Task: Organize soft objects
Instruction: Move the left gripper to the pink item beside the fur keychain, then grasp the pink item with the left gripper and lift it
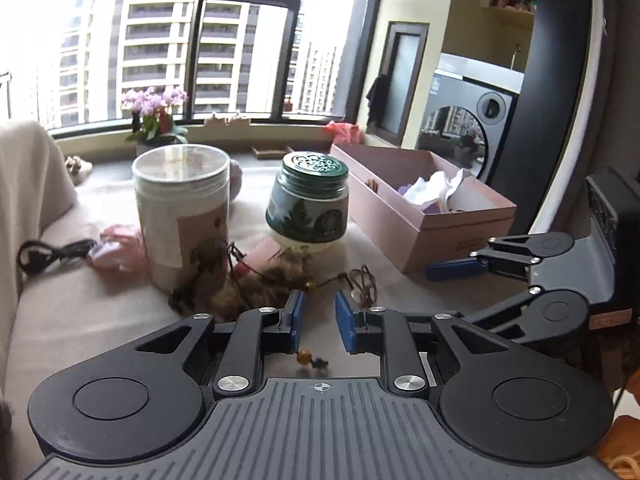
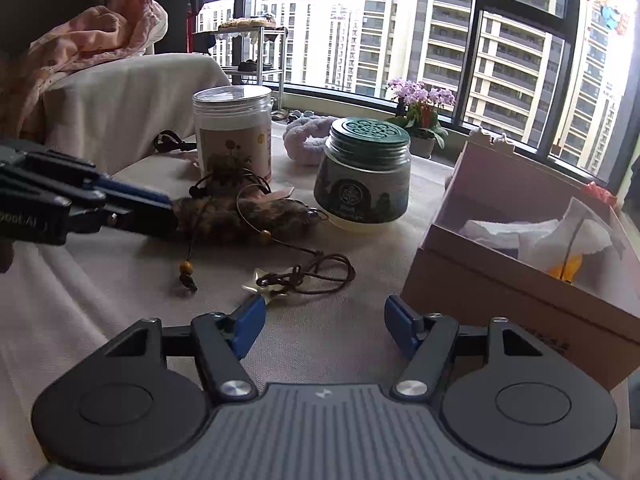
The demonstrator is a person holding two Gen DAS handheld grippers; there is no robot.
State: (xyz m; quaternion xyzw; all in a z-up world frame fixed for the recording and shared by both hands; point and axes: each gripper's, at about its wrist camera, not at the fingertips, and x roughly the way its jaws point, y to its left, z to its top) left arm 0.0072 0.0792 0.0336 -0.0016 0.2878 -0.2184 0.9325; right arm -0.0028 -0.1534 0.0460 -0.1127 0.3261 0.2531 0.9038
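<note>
- The left gripper (image 1: 318, 316) is hovering low over the cloth-covered surface (image 2: 100, 304), its jaws narrowed to a small gap with nothing between them; its fingertips are sitting just beside the brown furry pouch (image 2: 248, 218), which looks like the soft thing to be put away next.
- The pouch is lying in front of the tall white jar (image 1: 182, 216) and the green-lidded jar (image 2: 364, 172), tangled with dark cords and a wooden bead (image 1: 304, 357), so a clean pinch may drag those strings along.
- The right gripper (image 2: 324, 322) is waiting with its jaws standing wide and empty, just short of a cord necklace (image 2: 316, 276) with a pale star pendant (image 2: 264, 290), probably ready to take that while the other works the pouch.
- The pink cardboard box (image 1: 420, 240) is sitting open to the right, already holding white cloth (image 2: 532, 236); its near wall is a lip that any carried item would need to clear.
- Open room is lying in front of the jars and between the necklace and the box; the two jars are crowding the pouch from behind.
- A fluffy lilac item (image 2: 308, 136) and a pink crumpled cloth (image 1: 118, 248) are lying further back, untouched.
</note>
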